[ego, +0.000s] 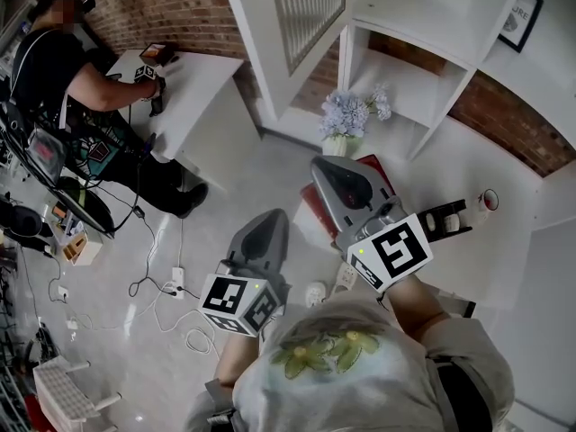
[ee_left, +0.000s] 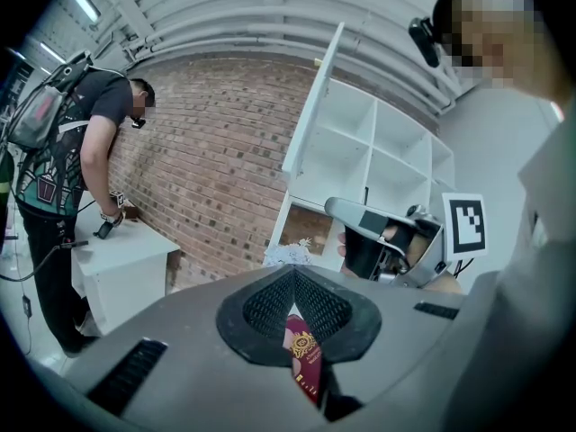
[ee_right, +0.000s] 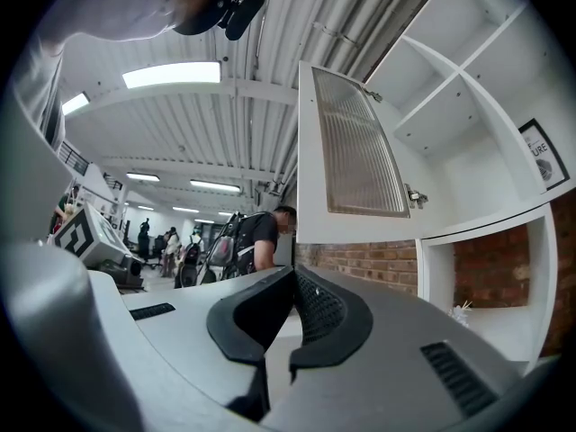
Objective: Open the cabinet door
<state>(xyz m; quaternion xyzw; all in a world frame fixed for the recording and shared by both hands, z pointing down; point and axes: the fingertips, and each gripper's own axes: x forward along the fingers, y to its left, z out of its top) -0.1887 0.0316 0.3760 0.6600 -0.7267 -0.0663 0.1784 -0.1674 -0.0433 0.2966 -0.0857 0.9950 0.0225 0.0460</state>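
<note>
Count: two grippers, one cabinet door, one shelf unit, one bunch of flowers, one framed picture, one booklet, and one other person at one table.

Door (ego: pixel 297 7): white frame around a ribbed glass panel. It stands swung wide open from the white shelf unit (ego: pixel 423 25), at the top centre of the head view, above and ahead of both grippers. Neither gripper touches it.

Left gripper (ego: pixel 273 219): jaws closed together on a maroon booklet (ee_left: pixel 304 358) with a gold emblem, clamped upright between the pads.

Right gripper (ego: pixel 326 167): jaws brought together at the tips, nothing between them. It sits ahead of the left gripper, nearer the shelf unit.

Differences between views:
- Only the left gripper view shows the booklet; the head view does not show it. That view also shows the door edge-on and the right gripper from the side.
- Only the right gripper view shows the door's inner face from below, with a small metal latch (ee_right: pixel 414 194) at the panel's lower corner.
- Only the head view shows the flowers (ego: pixel 351 111) on the lower shelf and the picture (ego: pixel 522 12) at upper right.
- The person (ego: pixel 63 70) bends over the white table (ego: pixel 193 84) by the brick wall – well apart from the door.
</note>
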